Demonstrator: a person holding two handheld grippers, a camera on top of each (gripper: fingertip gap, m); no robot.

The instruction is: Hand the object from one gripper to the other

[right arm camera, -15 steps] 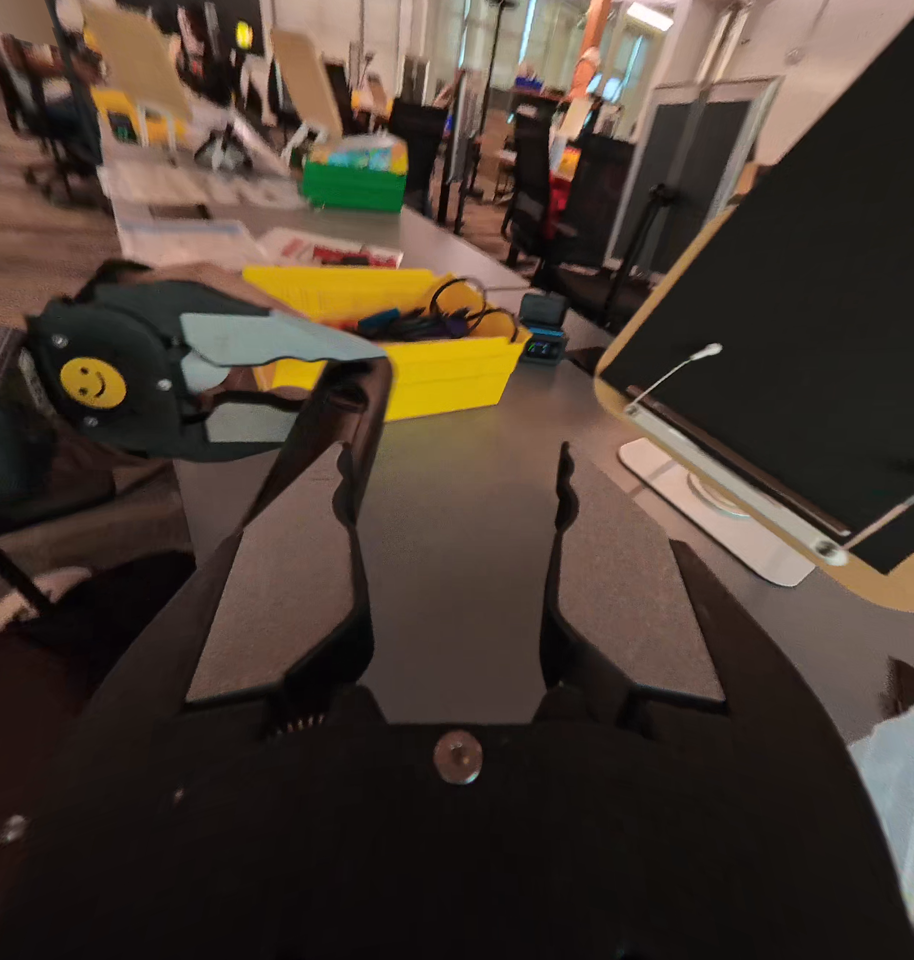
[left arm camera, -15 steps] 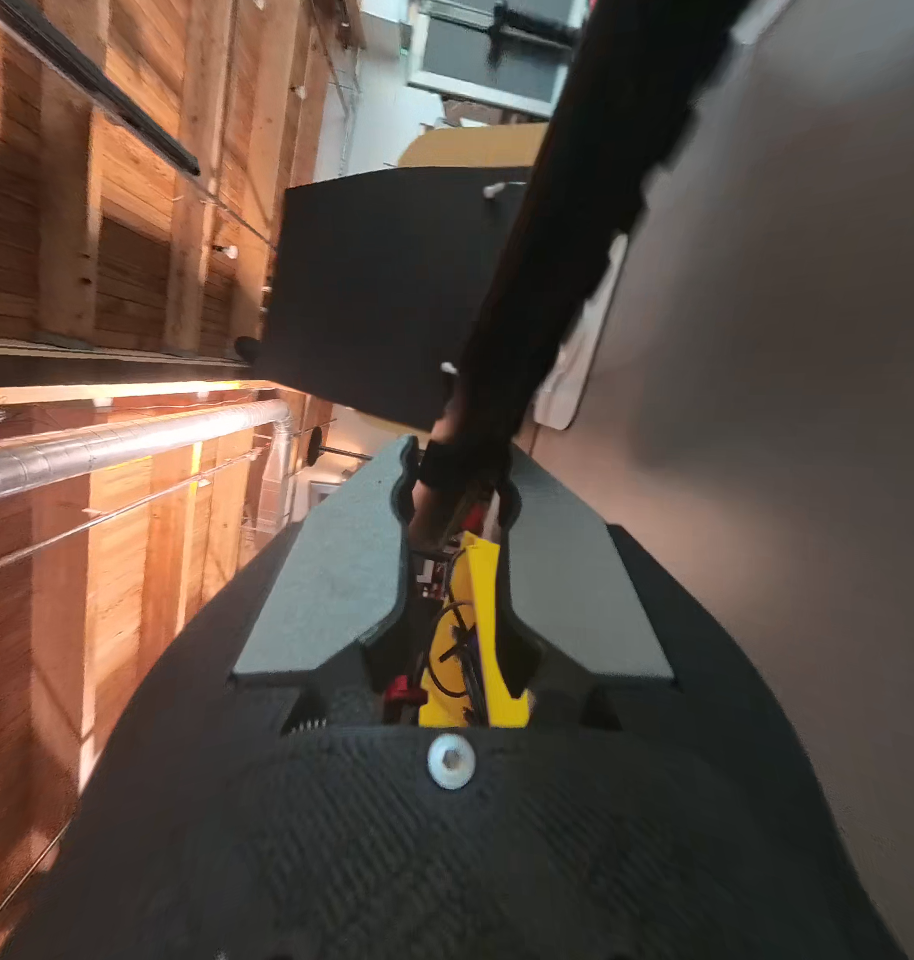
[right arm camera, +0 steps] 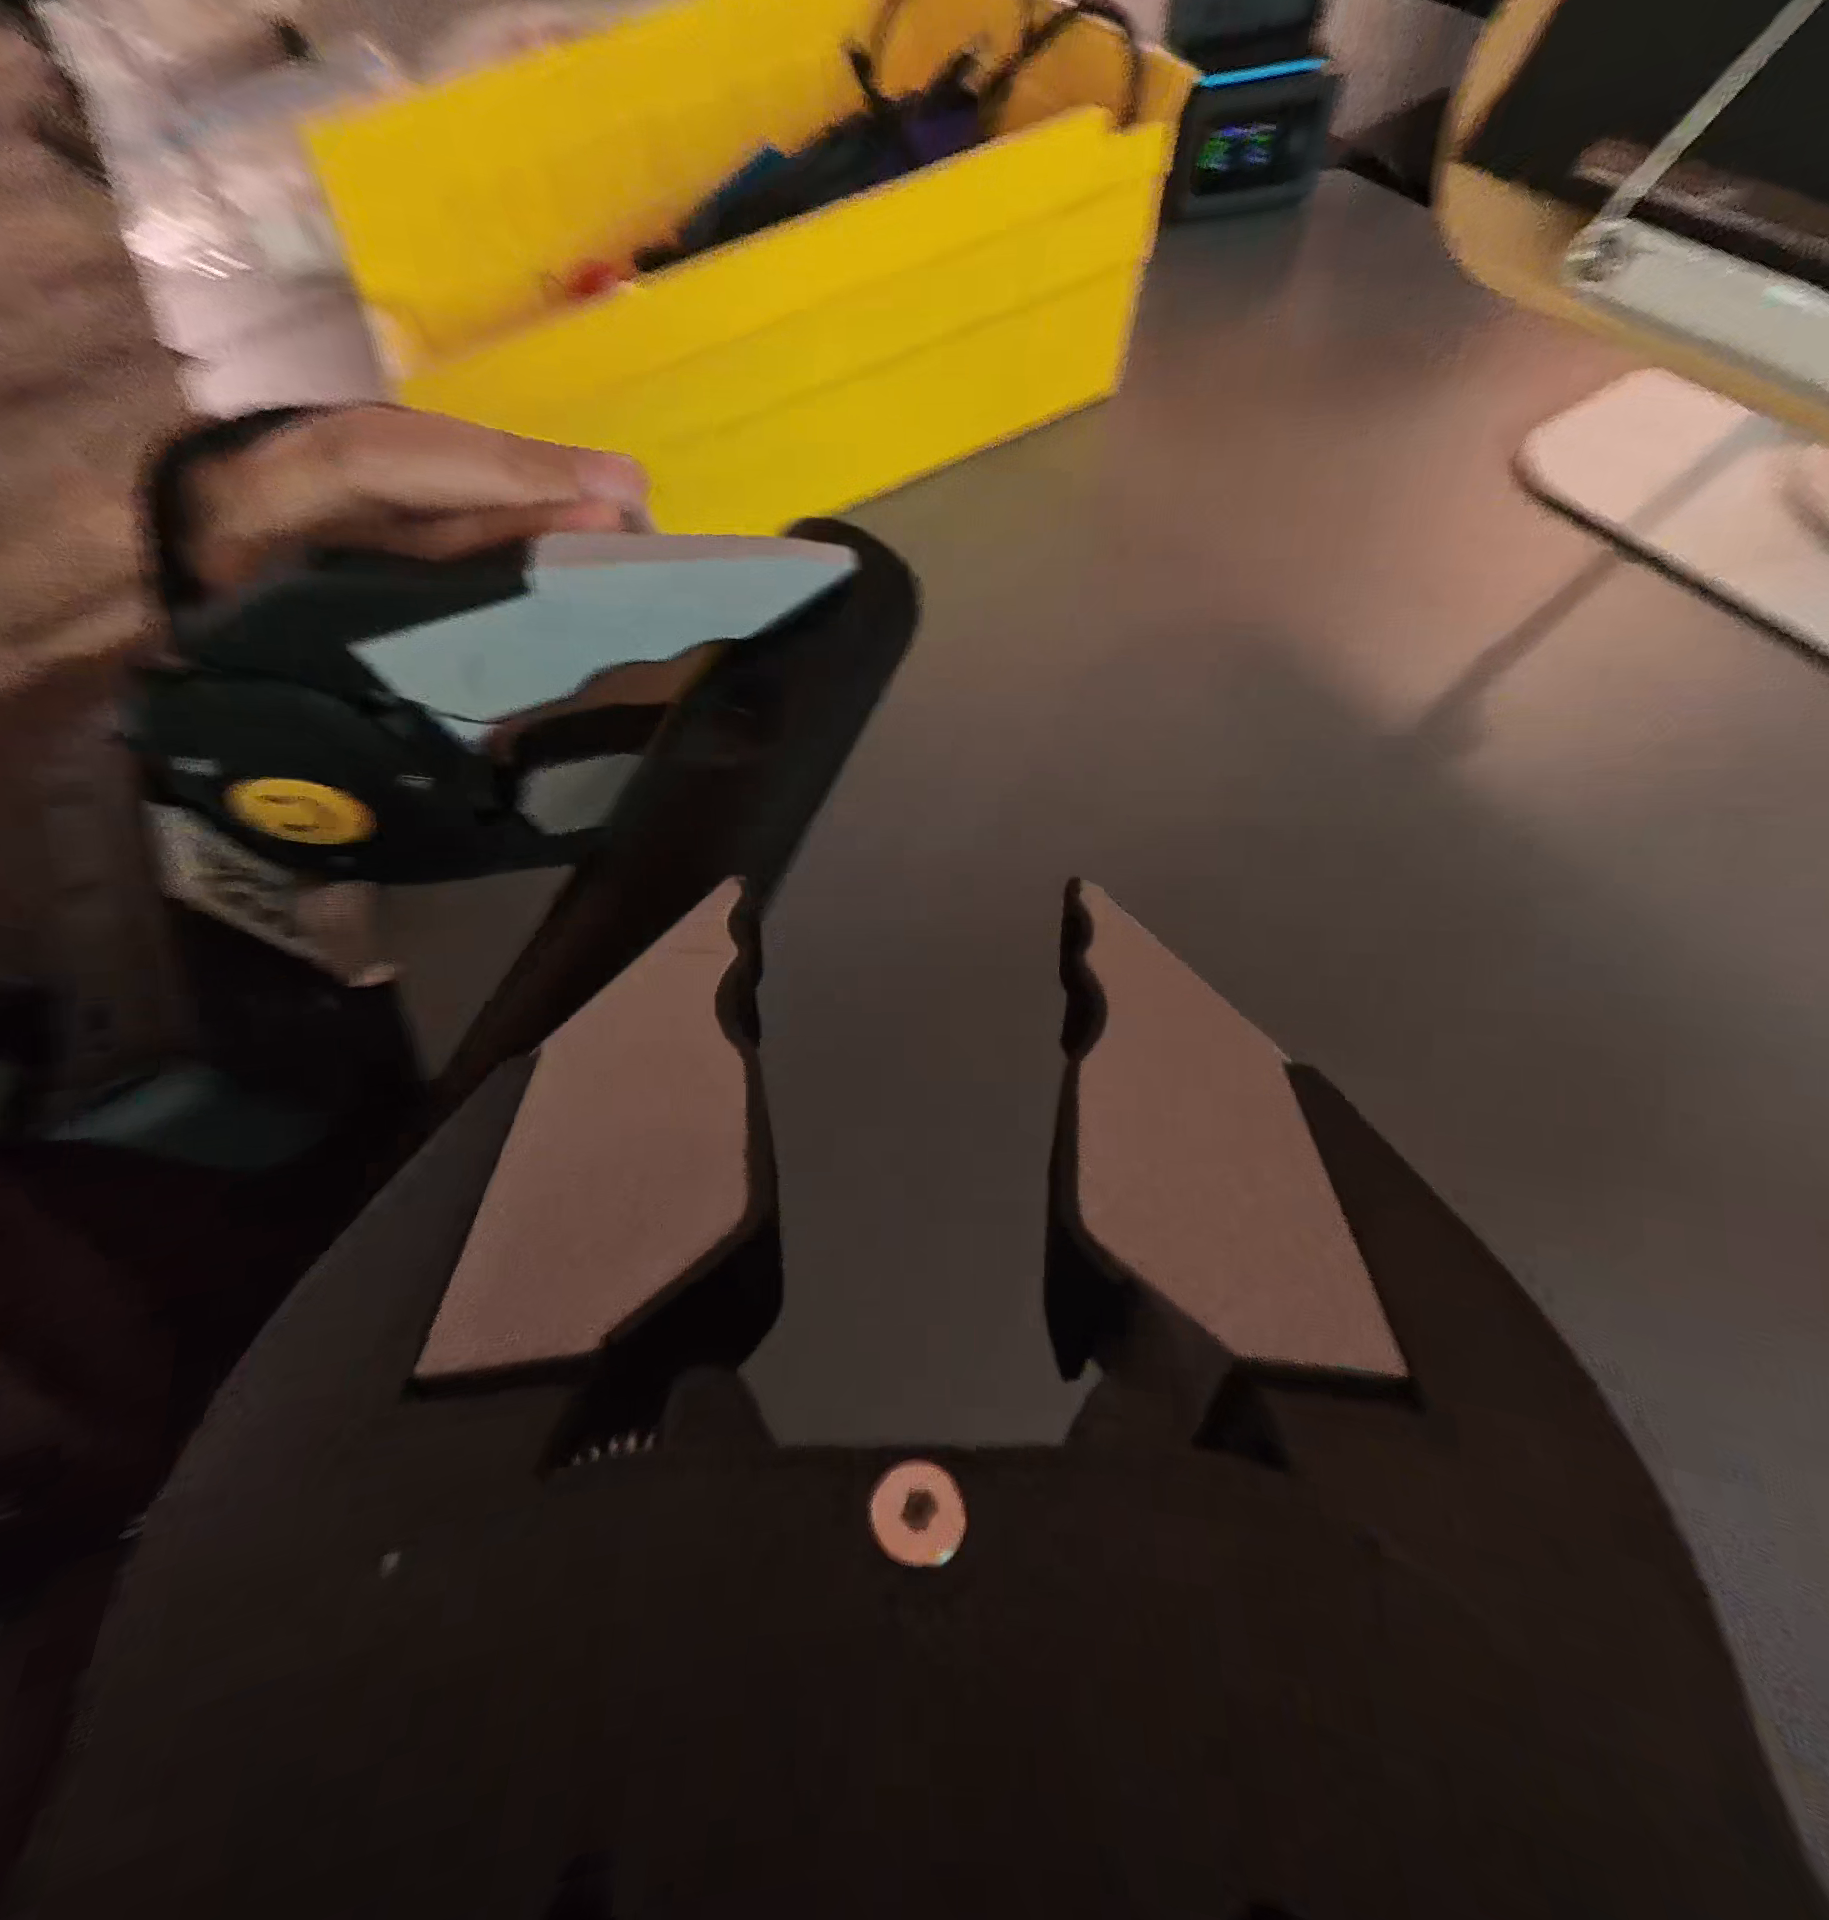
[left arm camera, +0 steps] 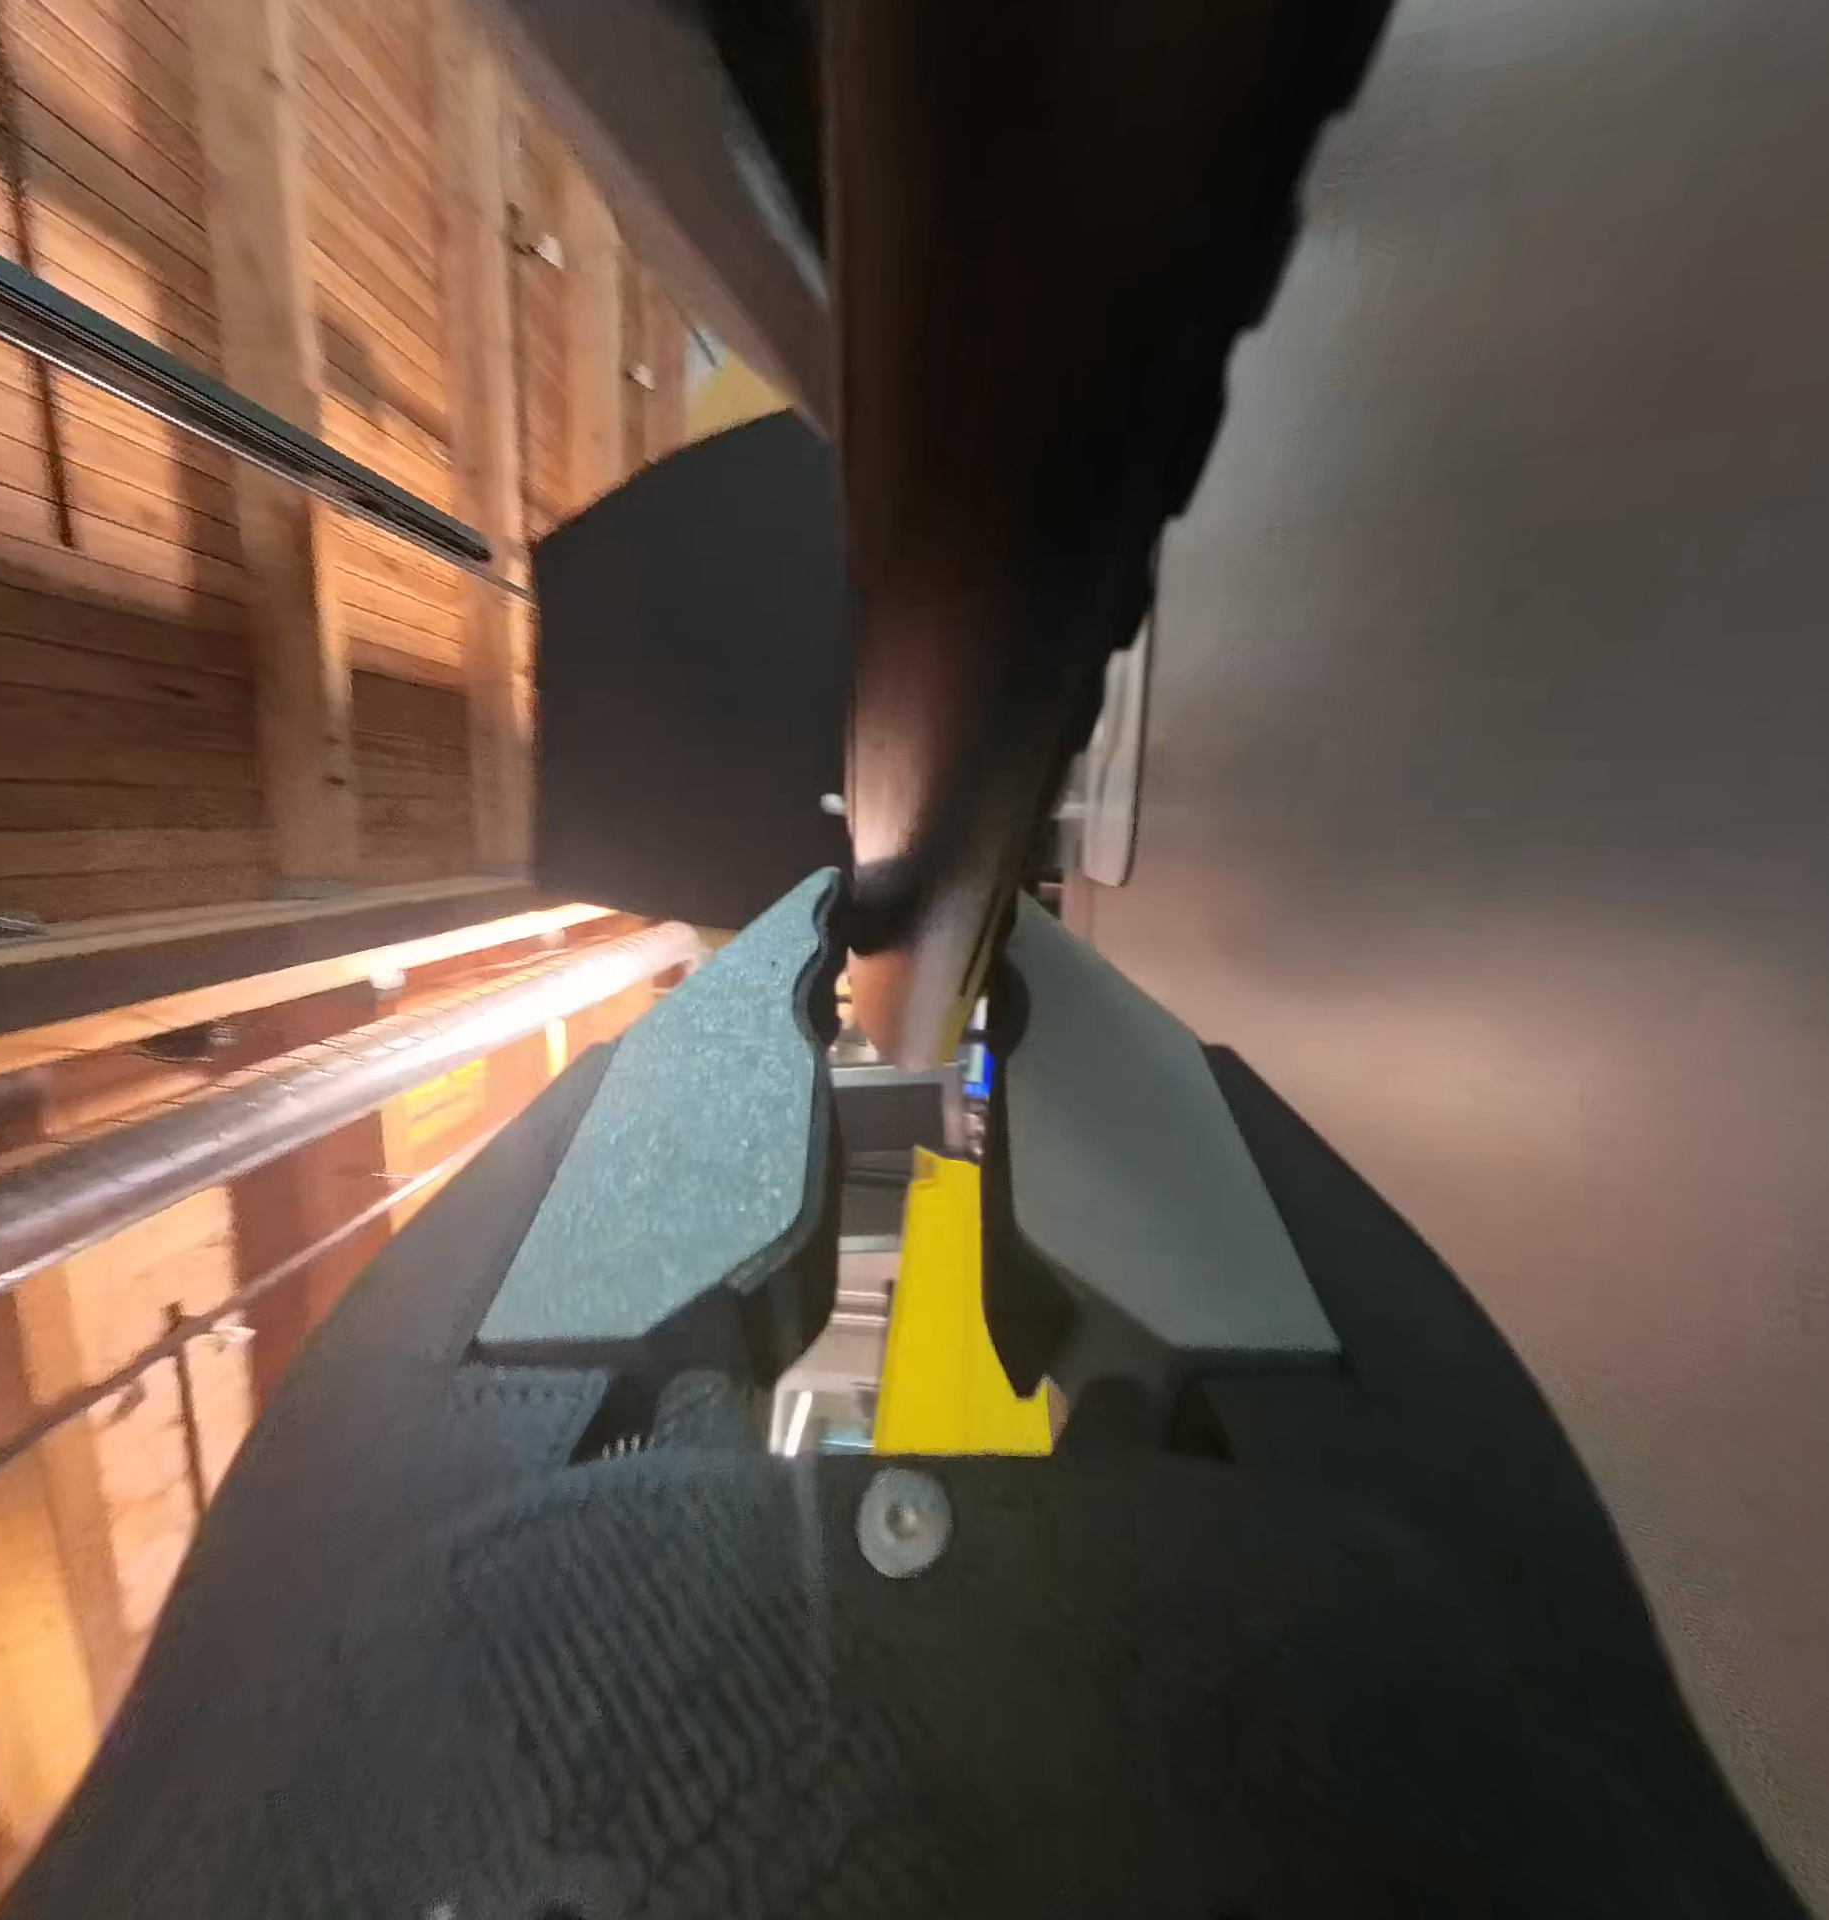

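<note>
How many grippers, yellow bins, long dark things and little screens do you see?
Hand-held grippers: 2 (left hand-held gripper, right hand-held gripper)
Yellow bin: 1
Long dark object: 1
Small screen gadget: 1
Total: 5

left wrist view: rolled on its side, very close to held dark object (left arm camera: 951, 520) | right wrist view: looks down over table (right arm camera: 1305, 727) | shared: yellow bin (right arm camera: 785, 312), black board (left arm camera: 681, 675)
</note>
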